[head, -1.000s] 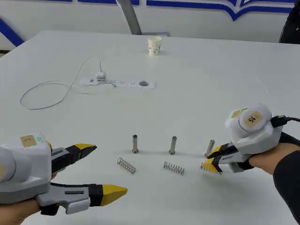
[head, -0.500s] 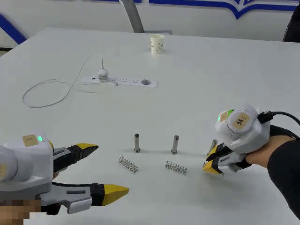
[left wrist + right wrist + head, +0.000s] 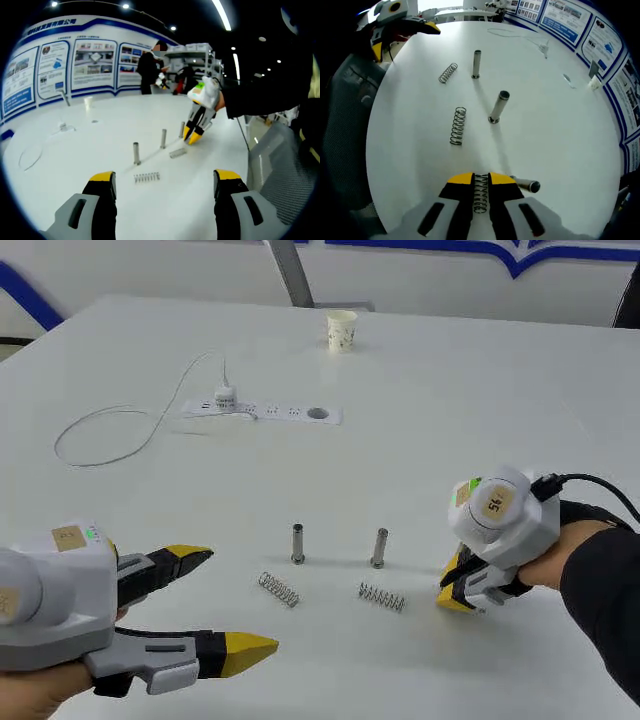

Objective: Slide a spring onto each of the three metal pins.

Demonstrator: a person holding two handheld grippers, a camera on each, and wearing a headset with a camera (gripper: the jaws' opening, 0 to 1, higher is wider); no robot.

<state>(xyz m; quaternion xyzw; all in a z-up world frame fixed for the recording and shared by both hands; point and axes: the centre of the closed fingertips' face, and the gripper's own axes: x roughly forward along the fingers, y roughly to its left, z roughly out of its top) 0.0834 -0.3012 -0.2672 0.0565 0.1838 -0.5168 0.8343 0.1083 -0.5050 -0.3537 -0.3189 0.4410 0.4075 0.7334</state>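
Two metal pins stand upright mid-table: the left pin (image 3: pixel 297 543) and the middle pin (image 3: pixel 379 547). The third pin (image 3: pixel 525 185) leans just right of my right gripper's (image 3: pixel 480 181) jaws, which are shut on a spring (image 3: pixel 480 194). In the head view the right gripper (image 3: pixel 455 592) points down at the table and hides most of that pin. Two loose springs lie in front of the pins, one on the left (image 3: pixel 279 589) and one in the middle (image 3: pixel 382 597). My left gripper (image 3: pixel 225 602) hovers open and holds nothing at the near left, short of the nearest spring (image 3: pixel 146 177).
A white power strip (image 3: pixel 265 412) with a looping cable (image 3: pixel 110 435) lies at the back left. A paper cup (image 3: pixel 342 330) stands near the far edge. Bare white table (image 3: pixel 450 440) surrounds the pins. A person (image 3: pixel 150 70) stands beyond the table.
My right gripper, with the spring still in it, has tipped more upright and moved in over the right pin, hiding it in the head view. The left gripper has stayed put.
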